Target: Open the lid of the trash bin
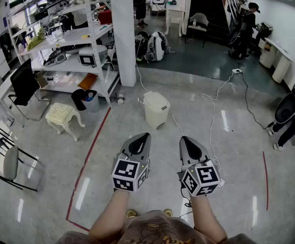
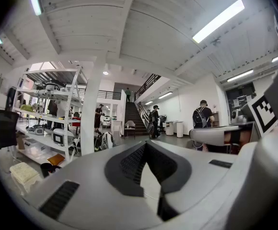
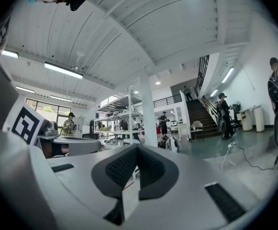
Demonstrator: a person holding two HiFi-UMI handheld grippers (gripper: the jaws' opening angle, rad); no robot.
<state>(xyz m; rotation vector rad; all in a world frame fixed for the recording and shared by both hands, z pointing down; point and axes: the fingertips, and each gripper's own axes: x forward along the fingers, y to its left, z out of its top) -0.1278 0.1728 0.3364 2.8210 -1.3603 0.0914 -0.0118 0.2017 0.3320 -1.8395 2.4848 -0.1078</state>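
Note:
The white trash bin (image 1: 156, 108) stands on the floor ahead of me, right of the pillar, and its lid lies flat and closed. Both grippers are held side by side at waist height, well short of the bin and pointing toward it. My left gripper (image 1: 145, 135) is shut with nothing in it, its black pads meeting at the tip (image 2: 145, 145). The right gripper (image 1: 183, 139) is also shut and empty, with its tip (image 3: 137, 148) closed. In both gripper views the jaws hide the bin.
A white pillar (image 1: 123, 32) and a metal shelf rack (image 1: 71, 39) rise at the left, with a black bucket (image 1: 86, 99), a cream stool (image 1: 62, 116) and chairs (image 1: 5, 161) nearby. Cables (image 1: 213, 98) trail right of the bin, a red tape line (image 1: 89, 159) crosses the floor, and people stand far back.

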